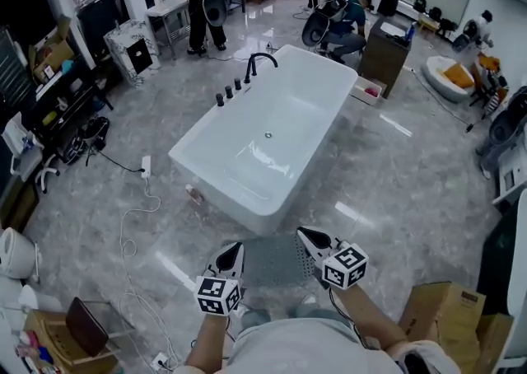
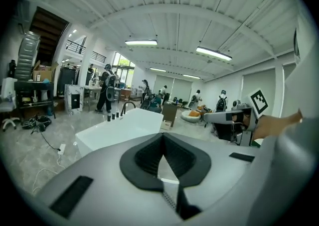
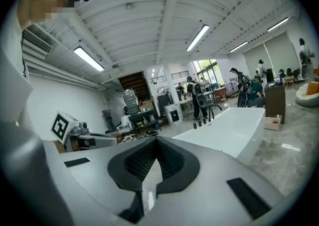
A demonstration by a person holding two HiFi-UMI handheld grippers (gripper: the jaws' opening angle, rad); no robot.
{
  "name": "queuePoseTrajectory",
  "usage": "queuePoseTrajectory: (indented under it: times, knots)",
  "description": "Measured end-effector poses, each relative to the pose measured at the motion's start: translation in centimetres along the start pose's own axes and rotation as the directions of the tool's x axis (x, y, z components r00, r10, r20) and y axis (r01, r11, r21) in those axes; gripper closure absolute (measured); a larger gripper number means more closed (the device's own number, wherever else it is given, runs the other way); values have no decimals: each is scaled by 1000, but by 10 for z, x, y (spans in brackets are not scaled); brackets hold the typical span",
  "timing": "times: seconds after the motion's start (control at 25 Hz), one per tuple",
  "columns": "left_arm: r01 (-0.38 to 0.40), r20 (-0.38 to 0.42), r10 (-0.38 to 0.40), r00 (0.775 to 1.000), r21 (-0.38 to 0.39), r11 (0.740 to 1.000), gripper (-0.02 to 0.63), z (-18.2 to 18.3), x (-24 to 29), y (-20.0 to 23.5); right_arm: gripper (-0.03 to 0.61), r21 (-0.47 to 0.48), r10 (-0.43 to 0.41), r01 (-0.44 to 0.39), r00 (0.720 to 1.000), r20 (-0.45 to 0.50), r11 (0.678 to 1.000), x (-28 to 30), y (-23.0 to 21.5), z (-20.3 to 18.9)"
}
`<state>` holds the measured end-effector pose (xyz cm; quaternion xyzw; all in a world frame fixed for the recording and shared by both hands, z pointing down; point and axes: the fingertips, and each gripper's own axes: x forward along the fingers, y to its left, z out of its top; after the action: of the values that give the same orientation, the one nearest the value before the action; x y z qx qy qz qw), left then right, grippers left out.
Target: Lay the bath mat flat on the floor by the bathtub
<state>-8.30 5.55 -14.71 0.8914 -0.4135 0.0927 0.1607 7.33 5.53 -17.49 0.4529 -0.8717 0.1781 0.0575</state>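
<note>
A grey dotted bath mat (image 1: pixel 272 261) hangs stretched between my two grippers, just in front of the near end of the white bathtub (image 1: pixel 272 137). My left gripper (image 1: pixel 233 249) is shut on the mat's left top edge, and my right gripper (image 1: pixel 307 237) is shut on its right top edge. In the left gripper view the jaws (image 2: pixel 162 136) are closed with a thin strip of mat (image 2: pixel 168 187) pinched between the pads; the bathtub (image 2: pixel 117 130) lies beyond. In the right gripper view the jaws (image 3: pixel 155 143) likewise clamp a strip of mat (image 3: pixel 148 182).
A black faucet (image 1: pixel 259 59) stands at the tub's far rim. A power strip with cables (image 1: pixel 146 168) lies on the marble floor at the left. Cardboard boxes (image 1: pixel 445 315) sit at the lower right. Shelving (image 1: pixel 49 92) lines the left; people work at the back.
</note>
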Motion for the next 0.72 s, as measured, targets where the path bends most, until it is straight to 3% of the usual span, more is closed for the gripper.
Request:
queuePoseTrajectory:
  times: [0.32, 0.72]
  knots:
    - [-23, 74, 25, 997, -32, 999, 598, 32, -29, 4, 552, -13, -9, 10, 997, 71, 1000, -31, 16, 35]
    - [-10, 115, 13, 993, -23, 1000, 597, 61, -36, -5, 552, -13, -4, 5, 995, 97, 1000, -35, 33, 42]
